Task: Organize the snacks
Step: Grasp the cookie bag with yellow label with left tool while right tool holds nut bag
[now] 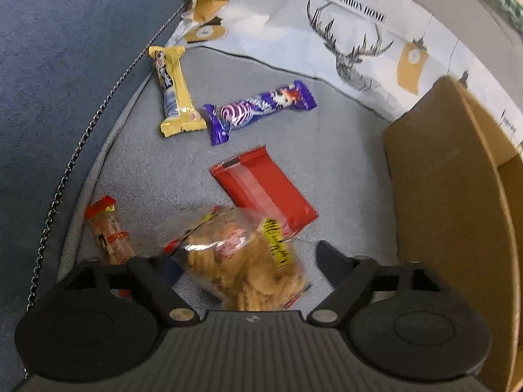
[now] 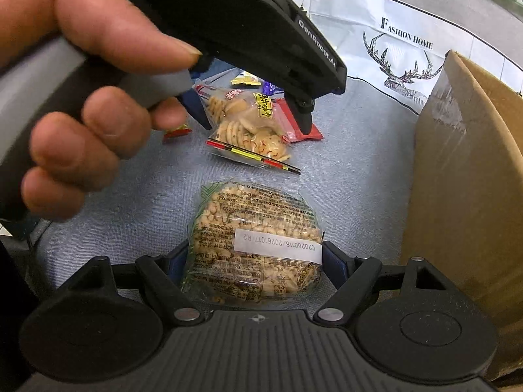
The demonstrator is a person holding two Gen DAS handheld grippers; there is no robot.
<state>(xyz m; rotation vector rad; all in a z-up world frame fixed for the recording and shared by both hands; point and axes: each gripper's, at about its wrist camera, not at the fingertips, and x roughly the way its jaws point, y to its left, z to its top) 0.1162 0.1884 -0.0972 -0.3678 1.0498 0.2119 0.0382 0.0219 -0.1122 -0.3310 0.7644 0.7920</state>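
Left claw [image 1: 245, 261]: spread, straddling a clear crinkly bag of ridged golden crackers with a yellow label [image 1: 248, 261]; pads apart from the bag on the right side, contact on the left not discernible. Bag flat on the grey fabric cushion [image 1: 343, 170].

Right claw [image 2: 255, 261]: clenched on a clear round packet of pale puffed snack with a white date sticker [image 2: 258, 245], blue pads [image 2: 331, 261] pressed against both sides; packet low over the cushion.

Loose on the cushion beyond the cracker bag: flat red foil sachet [image 1: 264, 189], touching the bag's far edge; purple candy-style wrapper with a pink swirl [image 1: 258, 111]; yellow bar wrapper [image 1: 175, 94], its end just beside the purple one; narrow clear pack of sticks with red ends [image 1: 109, 232] at the left edge.

To the right: brown cardboard box [image 1: 441, 196], upright flap facing the snacks.

Behind: white sheet printed with a stag [image 1: 327, 26].

Person's hand [image 2: 88, 75] gripping the left claw's handle.
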